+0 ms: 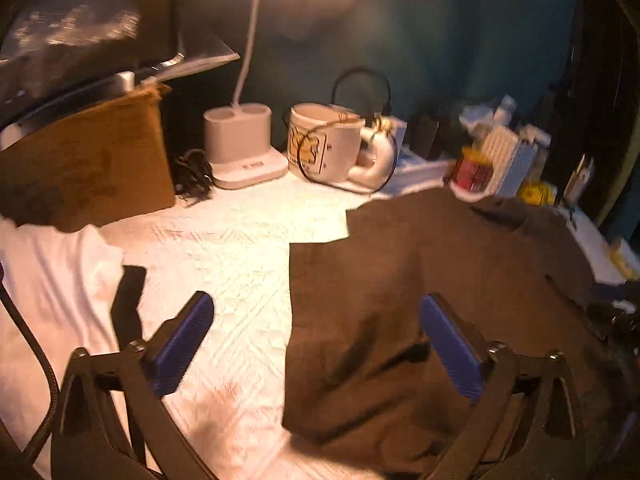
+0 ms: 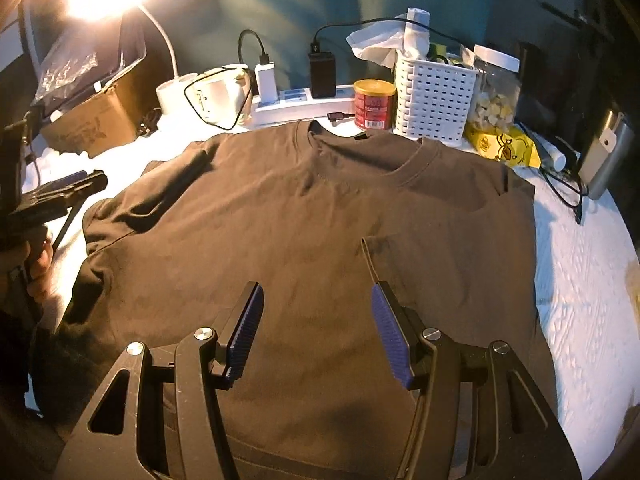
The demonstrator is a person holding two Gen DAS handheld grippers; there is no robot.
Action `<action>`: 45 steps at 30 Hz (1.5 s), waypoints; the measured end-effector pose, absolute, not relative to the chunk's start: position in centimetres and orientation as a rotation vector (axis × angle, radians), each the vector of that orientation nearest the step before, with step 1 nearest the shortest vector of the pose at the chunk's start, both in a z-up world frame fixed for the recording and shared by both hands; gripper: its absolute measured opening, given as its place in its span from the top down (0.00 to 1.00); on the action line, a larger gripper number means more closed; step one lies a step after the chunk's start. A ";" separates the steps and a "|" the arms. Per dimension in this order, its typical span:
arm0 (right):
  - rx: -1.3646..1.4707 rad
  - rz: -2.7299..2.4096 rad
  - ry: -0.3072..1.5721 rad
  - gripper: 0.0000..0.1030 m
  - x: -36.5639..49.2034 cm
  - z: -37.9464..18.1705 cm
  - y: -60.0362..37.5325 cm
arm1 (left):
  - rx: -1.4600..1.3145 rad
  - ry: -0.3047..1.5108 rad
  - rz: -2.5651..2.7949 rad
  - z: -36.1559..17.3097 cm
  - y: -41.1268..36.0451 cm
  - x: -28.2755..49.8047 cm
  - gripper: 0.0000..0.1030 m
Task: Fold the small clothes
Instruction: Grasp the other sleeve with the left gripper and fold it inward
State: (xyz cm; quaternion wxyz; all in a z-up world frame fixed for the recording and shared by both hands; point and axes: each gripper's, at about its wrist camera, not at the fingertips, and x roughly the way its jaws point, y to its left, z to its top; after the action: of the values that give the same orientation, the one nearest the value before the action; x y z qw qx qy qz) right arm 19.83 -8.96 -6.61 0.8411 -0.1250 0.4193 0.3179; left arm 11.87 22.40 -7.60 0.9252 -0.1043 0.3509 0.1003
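Note:
A dark brown T-shirt (image 2: 304, 216) lies spread flat on the white textured cloth (image 2: 580, 288), collar toward the far clutter. My right gripper (image 2: 318, 300) hovers over the shirt's middle, open and empty. My left gripper (image 1: 316, 312) is open and empty above the shirt's left edge (image 1: 400, 280), with one blue pad (image 1: 184, 344) over the white cloth and the other over the brown fabric. The left gripper also shows at the left edge of the right wrist view (image 2: 60, 196).
Along the far side stand a cardboard box (image 1: 88, 168), a white lamp base (image 1: 244, 148), a mug (image 1: 328, 144), a power strip (image 2: 296, 104), a red can (image 2: 374, 104), a white basket (image 2: 434, 96), a jar (image 2: 496, 88) and a yellow pack (image 2: 504, 148). Cables trail right.

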 end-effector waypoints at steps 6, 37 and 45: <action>-0.264 0.646 0.882 0.42 20.5 -6.4 -8.9 | -0.274 0.814 0.134 -9.7 23.4 13.4 0.21; -0.139 0.609 0.871 0.42 20.8 -6.9 -16.0 | 0.019 0.701 0.211 -5.8 15.3 12.3 0.94; -0.094 0.584 0.850 0.42 20.9 -6.9 -19.7 | 0.157 0.762 0.152 -6.9 10.2 14.3 0.94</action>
State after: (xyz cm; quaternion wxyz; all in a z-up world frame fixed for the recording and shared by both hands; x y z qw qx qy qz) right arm 20.92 -19.66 -6.90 0.8689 -0.0449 0.4061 0.2793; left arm 14.33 10.25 -6.89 0.9224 0.0766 0.3712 0.0741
